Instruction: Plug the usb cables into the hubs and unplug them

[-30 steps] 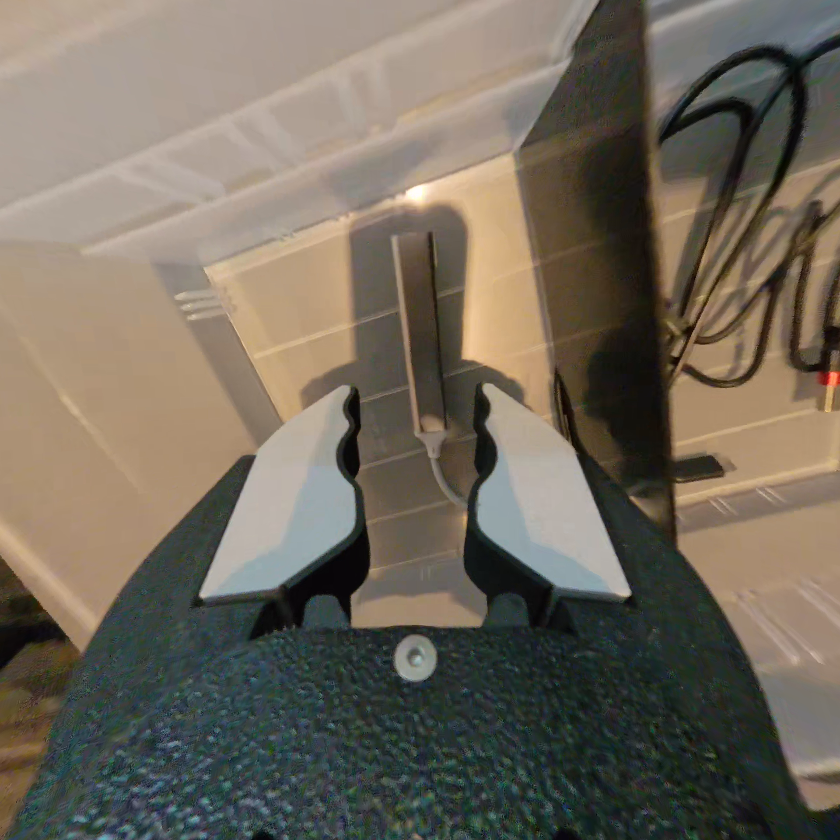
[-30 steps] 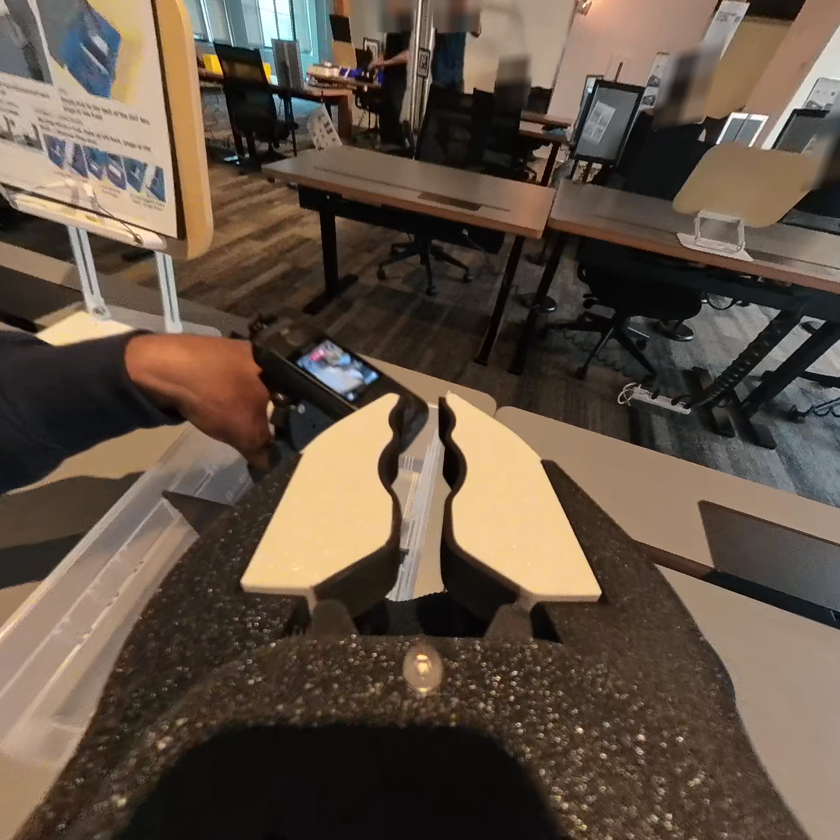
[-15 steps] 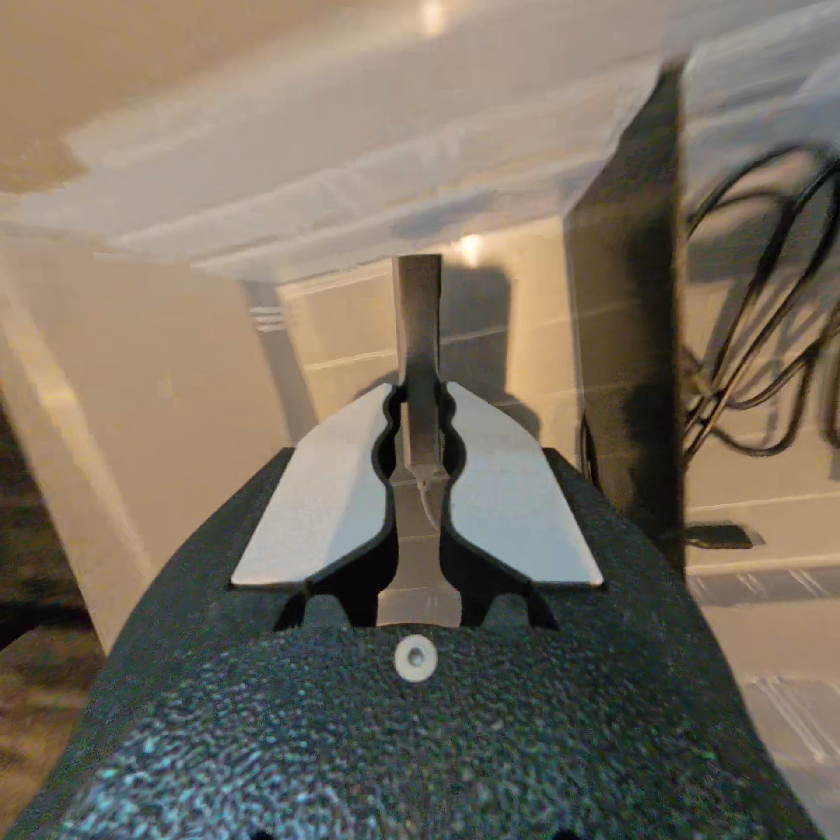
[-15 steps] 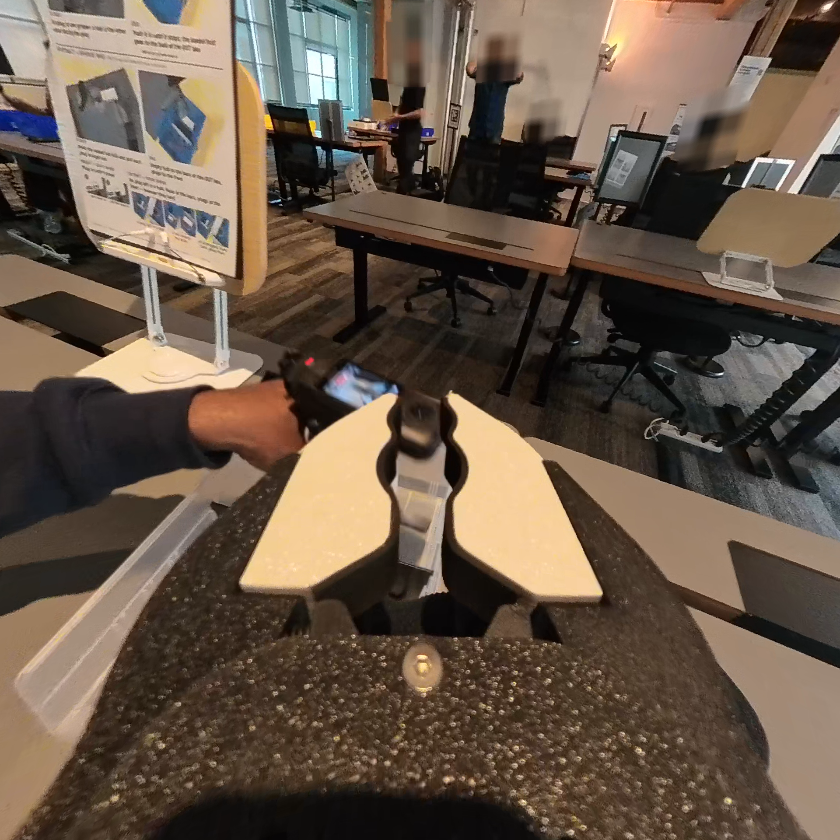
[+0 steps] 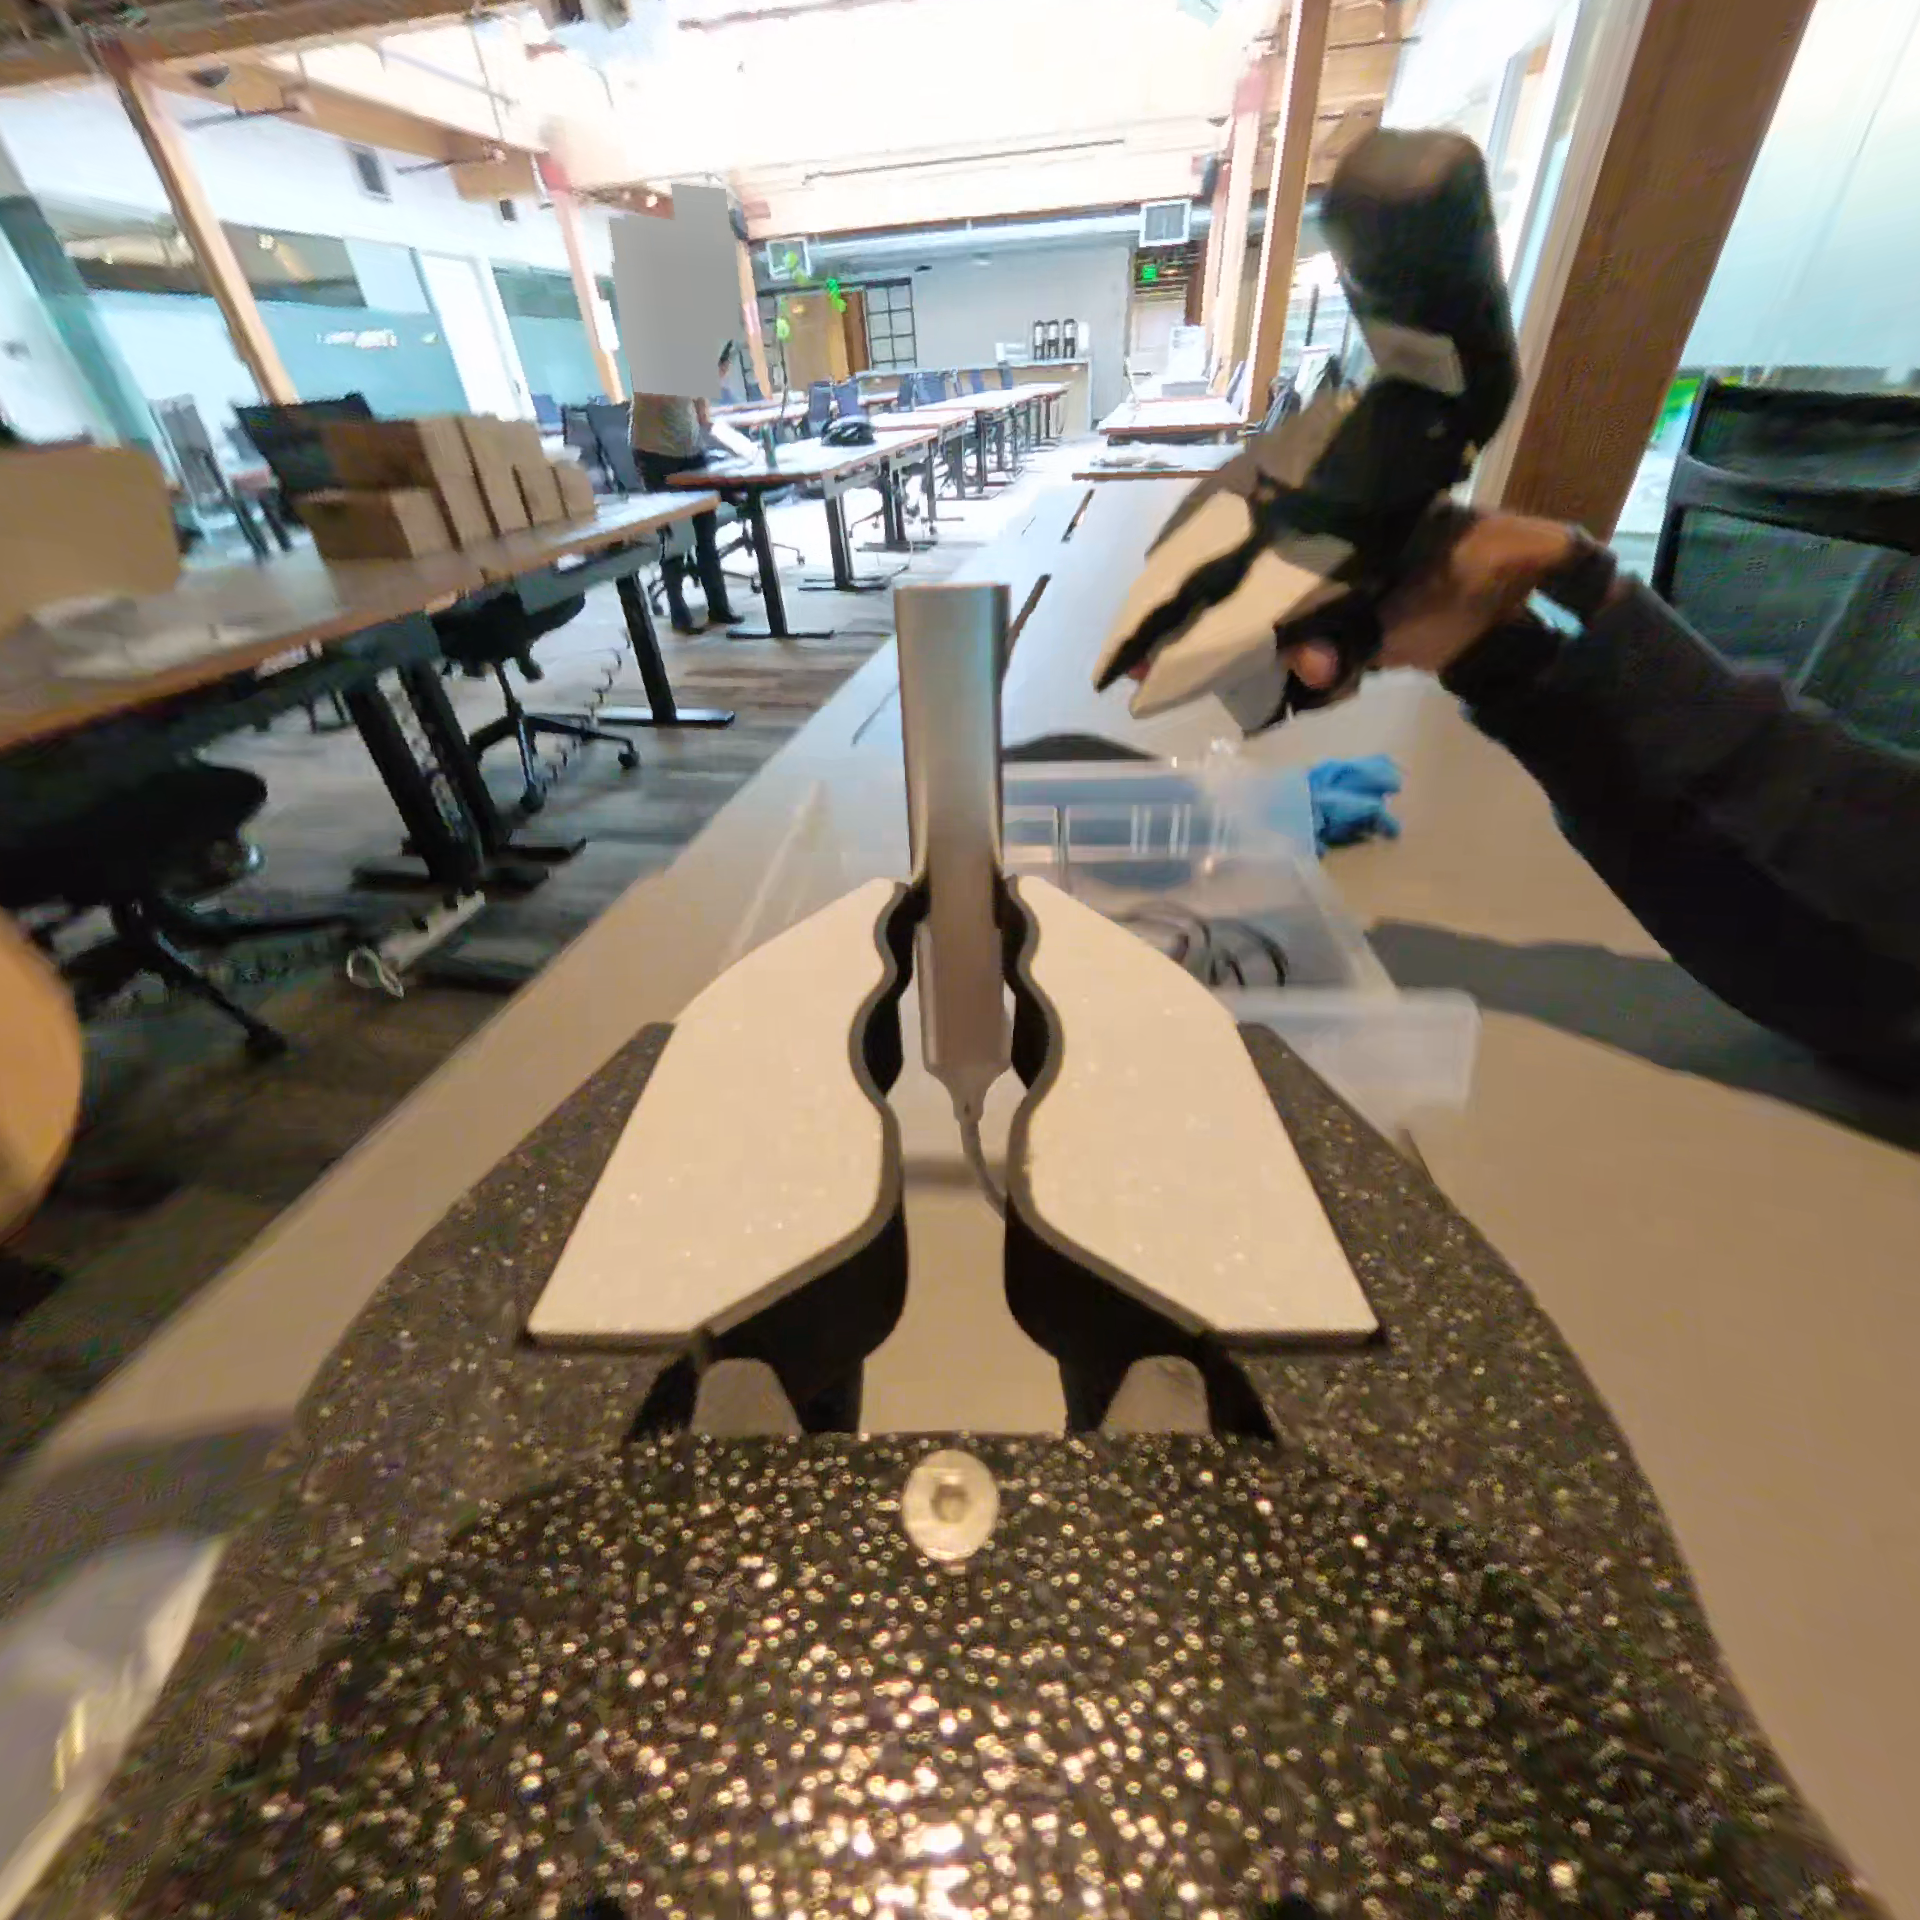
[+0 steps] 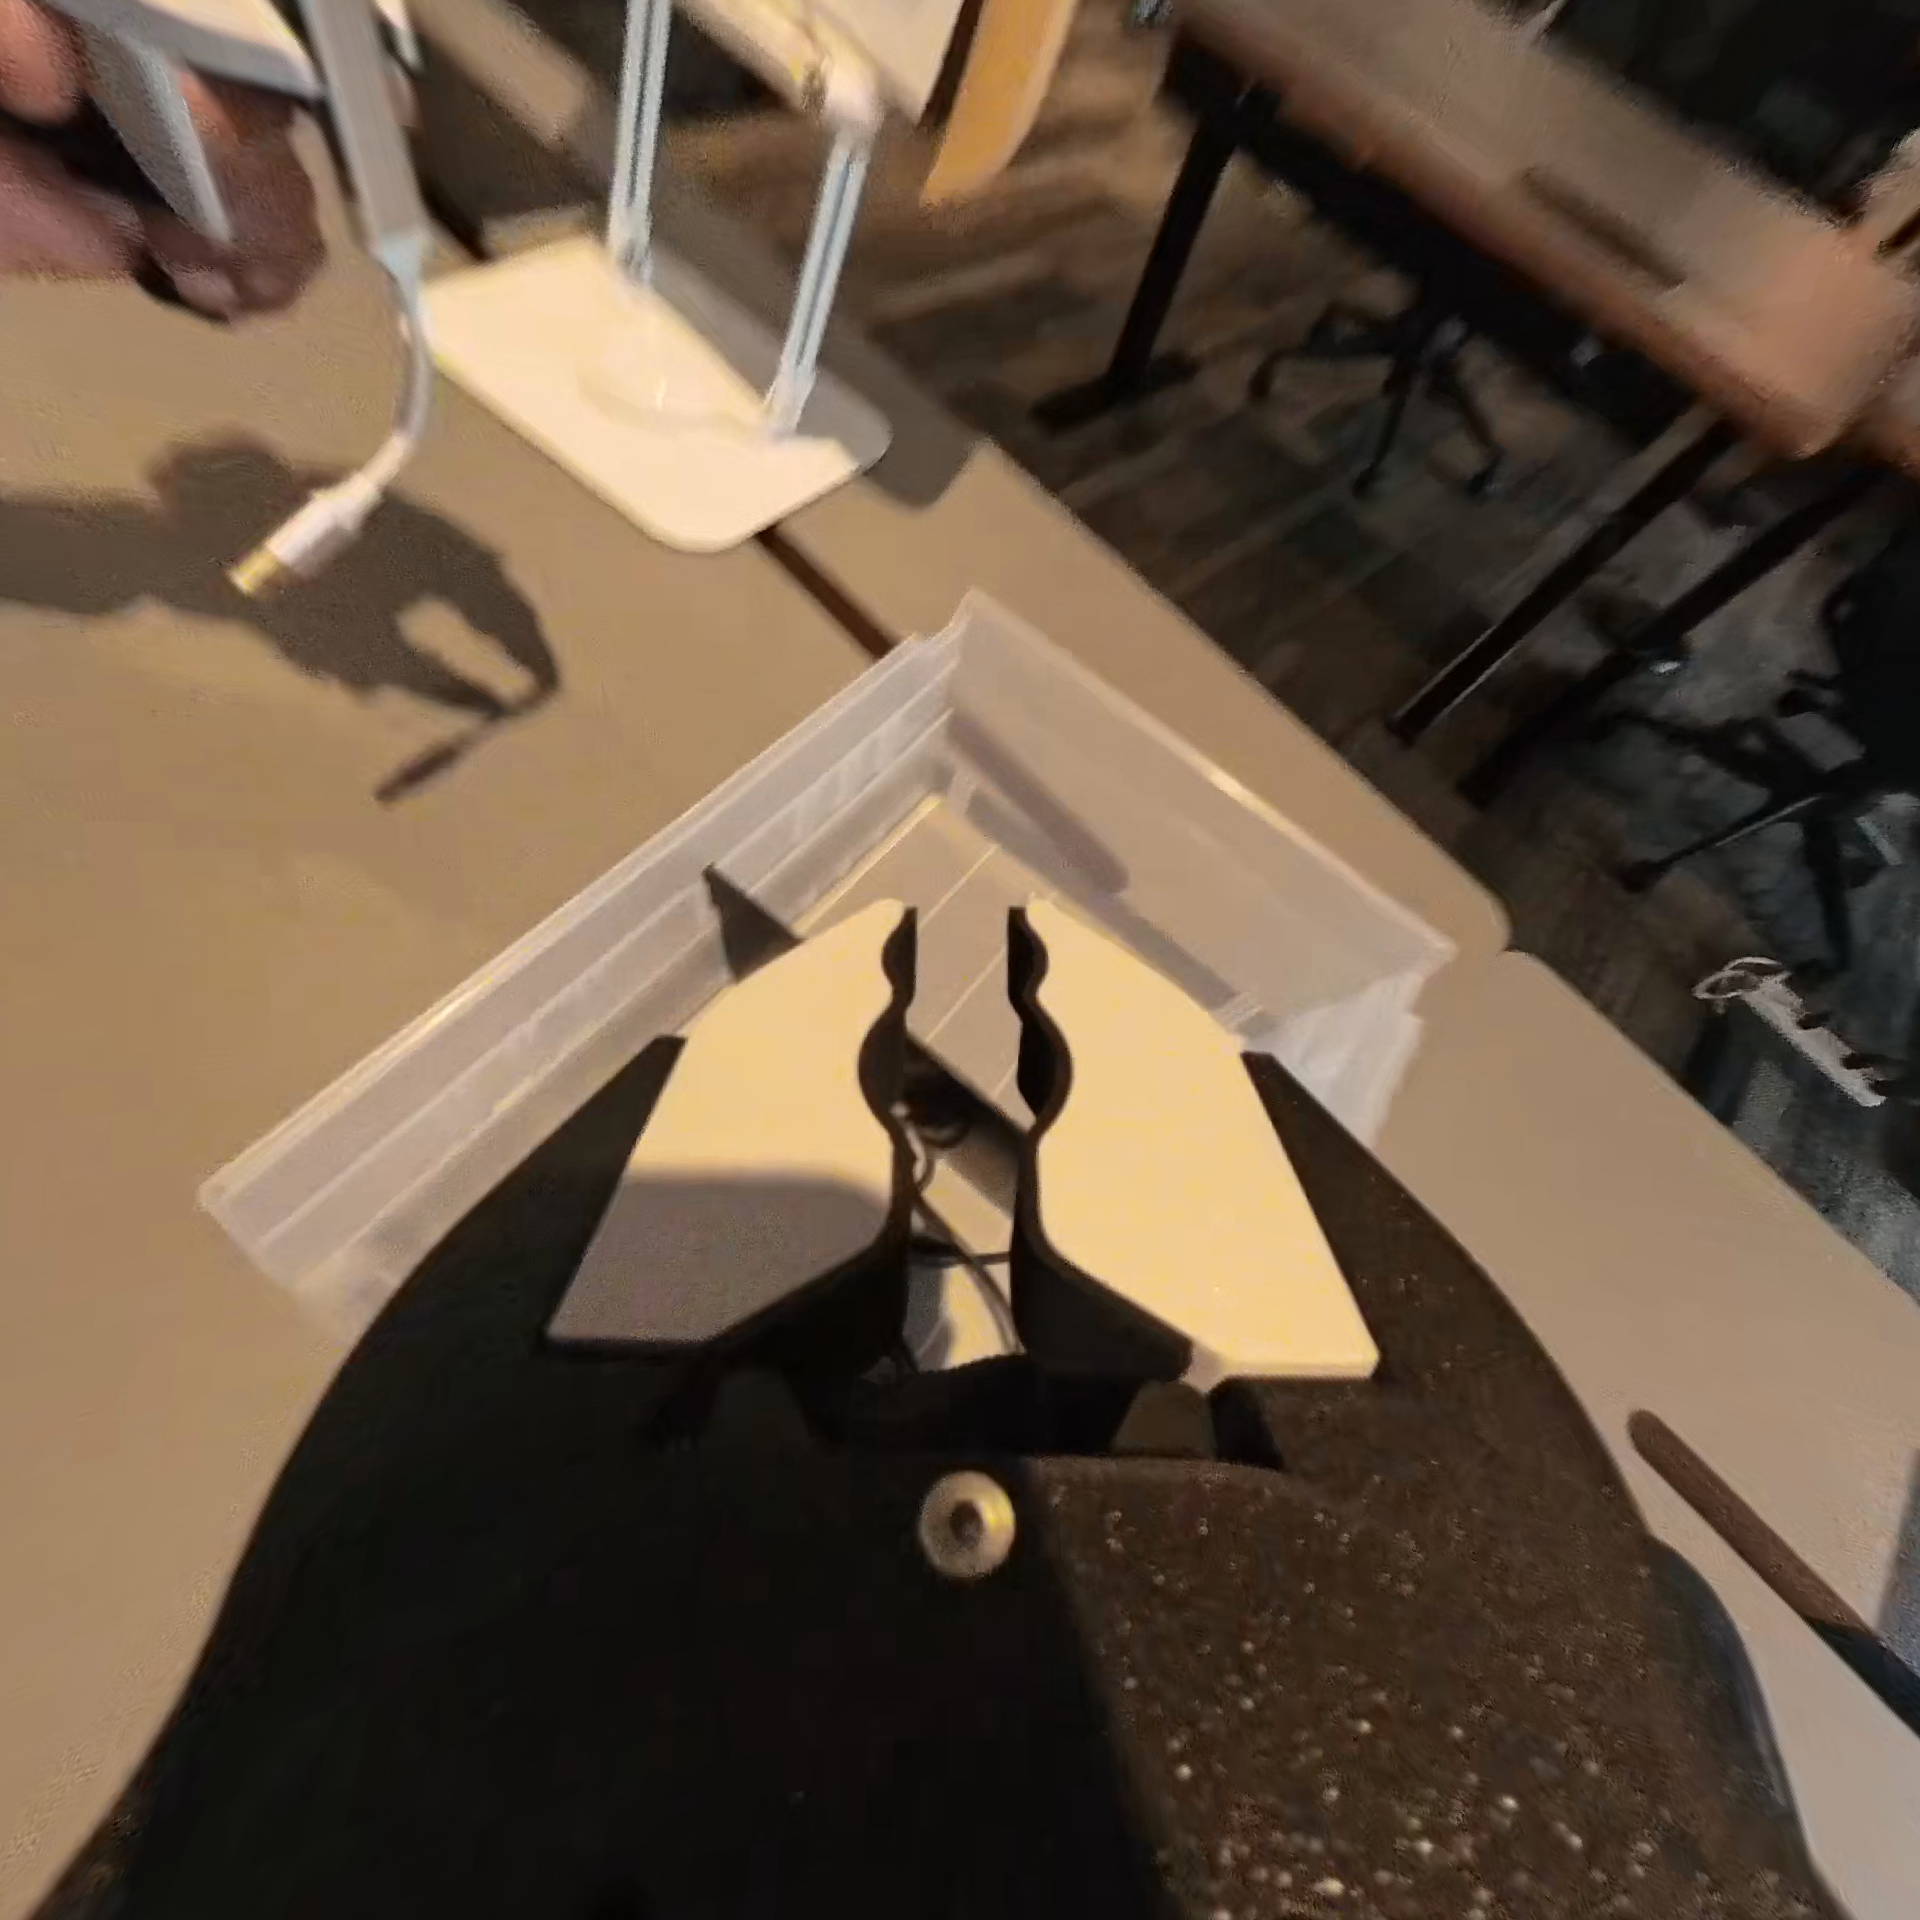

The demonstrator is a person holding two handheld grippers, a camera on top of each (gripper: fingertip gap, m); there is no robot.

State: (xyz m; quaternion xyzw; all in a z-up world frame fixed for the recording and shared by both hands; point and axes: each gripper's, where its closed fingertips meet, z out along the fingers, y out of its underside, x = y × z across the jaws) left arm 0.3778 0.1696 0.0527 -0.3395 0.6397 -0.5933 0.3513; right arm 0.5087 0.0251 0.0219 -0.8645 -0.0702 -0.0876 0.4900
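Note:
My left gripper (image 5: 956, 894) is shut on a slim silver USB hub (image 5: 951, 727) and holds it upright above the grey table. The hub's short white cable (image 6: 416, 384) hangs down with its plug (image 6: 301, 540) free in the air; the hub also shows at the top left of the right wrist view (image 6: 364, 135). My right gripper (image 6: 963, 914) is slightly open and empty, pointing down over a corner of the clear plastic bin (image 6: 582, 987). Black cables (image 6: 935, 1117) lie in the bin below it. In the left wrist view the right gripper (image 5: 1127, 675) hovers above the bin (image 5: 1299, 904).
A white sign stand base (image 6: 665, 416) sits on the table beyond the bin. A blue cloth (image 5: 1351, 795) lies behind the bin. The table edge runs along the left, with office chairs and desks on the floor beyond it. The grippers' ends are close to 20 cm from one another.
My left gripper closed on the hub inside the bin and lifted it out into the open. My right gripper tipped from level down toward the bin.

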